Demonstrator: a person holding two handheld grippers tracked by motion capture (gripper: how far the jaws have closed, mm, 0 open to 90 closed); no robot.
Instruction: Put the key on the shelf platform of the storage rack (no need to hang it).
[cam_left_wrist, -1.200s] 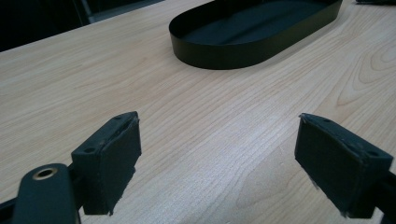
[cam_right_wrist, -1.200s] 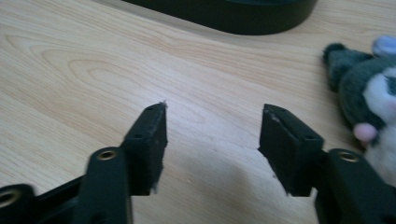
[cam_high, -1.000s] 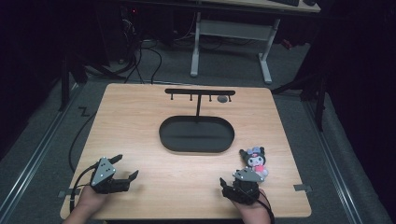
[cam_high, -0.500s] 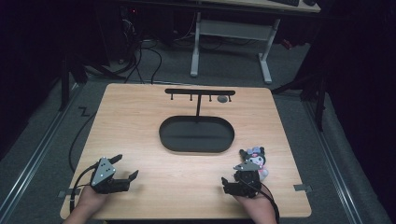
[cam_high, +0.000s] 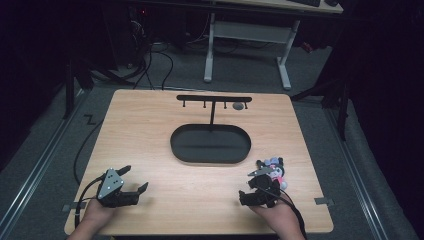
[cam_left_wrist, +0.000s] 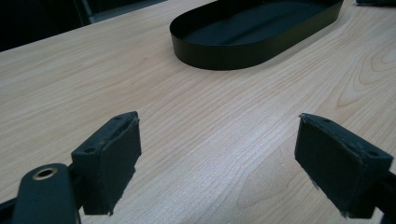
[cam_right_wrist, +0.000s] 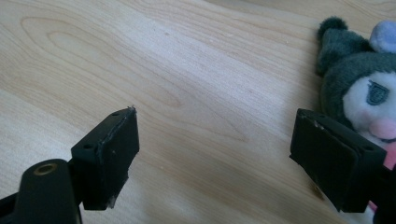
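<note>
The reach for the plush toy (cam_high: 272, 169) looks to be the step in hand: the right gripper (cam_right_wrist: 215, 154), jaws just opened wide with nothing between them, must shift sideways to straddle it. The toy, dark-hooded, white-faced and pink-nosed, lies on the counter (cam_high: 150, 125) just right of the black oval tray (cam_high: 210, 144). The left gripper (cam_high: 131, 181) rests wide open and empty, well left of the tray.

On the table (cam_high: 150, 130), the oval tray (cam_high: 210, 144) sits at the middle, with the hook stand (cam_high: 214, 102) rising just behind it. The plush toy (cam_high: 274, 169) lies on the table to the tray's right and nearer the person, just beyond the right gripper (cam_high: 256, 189). The left gripper (cam_high: 131, 180) rests near the front left corner, well apart from the tray.
</note>
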